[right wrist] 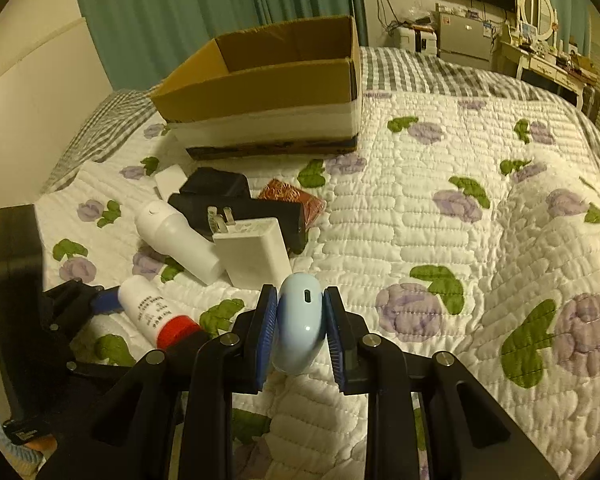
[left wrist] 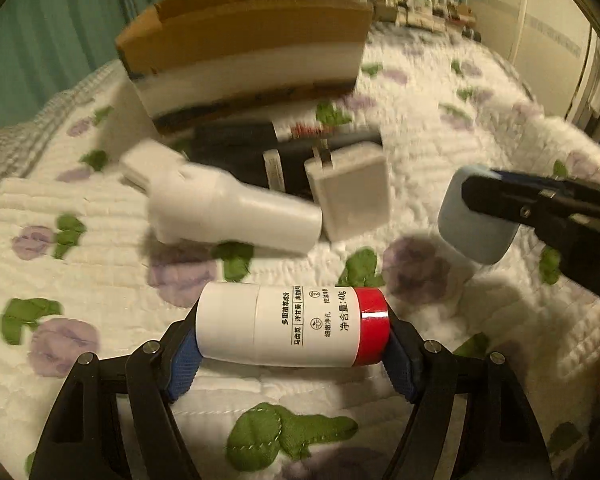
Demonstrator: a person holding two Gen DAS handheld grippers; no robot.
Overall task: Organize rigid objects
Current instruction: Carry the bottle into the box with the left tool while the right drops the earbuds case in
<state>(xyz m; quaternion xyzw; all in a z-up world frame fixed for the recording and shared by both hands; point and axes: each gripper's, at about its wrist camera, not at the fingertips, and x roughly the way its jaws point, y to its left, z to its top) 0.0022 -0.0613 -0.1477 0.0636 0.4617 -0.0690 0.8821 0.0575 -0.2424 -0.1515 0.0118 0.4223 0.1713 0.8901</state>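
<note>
Fingers of the left gripper [left wrist: 292,334] are pressed against the two ends of a white tube with a red cap [left wrist: 291,326], so the tube lies crosswise between the pads, its long axis running from one finger to the other, red cap toward the right-hand finger; it sits low over the quilt [left wrist: 440,128], and whether it is lifted clear or resting on the cloth I cannot tell. The right gripper [right wrist: 300,328] pinches a pale blue rounded case [right wrist: 299,326] on its flat sides, the small port facing forward, the case standing narrow and upright between the blue pads. Just beyond both pairs of fingers lies the remaining pile: a white bottle [right wrist: 178,240] on its side, a white plug charger [right wrist: 252,250] touching it, a dark flat block [right wrist: 240,210] beneath and behind these, and a small reddish patterned box [right wrist: 294,198] at the far edge. Farther out, straight ahead past the pile, stands the open cardboard box [right wrist: 268,92], its mouth facing up. Both held items lie on the near side of that box with the pile between, so the carry most likely has to go forward and up over the clutter before release. The right gripper has the clearer line, with bare quilt on its right; the left must pass over the bottle and charger.
</note>
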